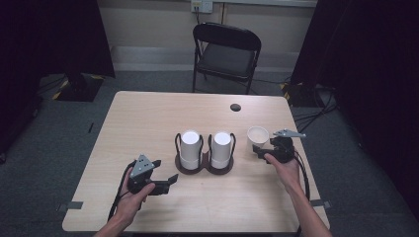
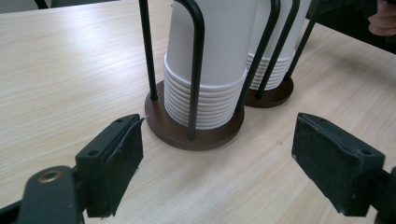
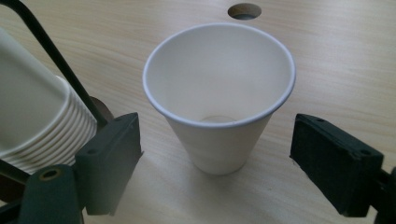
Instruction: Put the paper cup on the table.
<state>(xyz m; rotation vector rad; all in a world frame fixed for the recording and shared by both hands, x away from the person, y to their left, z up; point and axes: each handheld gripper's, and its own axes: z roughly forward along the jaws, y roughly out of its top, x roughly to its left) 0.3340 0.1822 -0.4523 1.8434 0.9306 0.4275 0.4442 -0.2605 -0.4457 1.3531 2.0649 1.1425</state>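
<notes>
Right tool (image 3: 215, 163) gaping, released, around upright paper cup (image 3: 219, 93) standing on table (image 1: 148, 118) | left tool (image 2: 217, 163) gaping, released, facing stacked-cup holder (image 2: 196, 130) | cups showing no readable writing

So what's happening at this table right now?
A person works with two hand-held grippers. The right gripper is open, its jaws either side of a single upright paper cup standing empty on the table, not yet gripping it. The left gripper is open too, facing the holder of stacked cups.
</notes>
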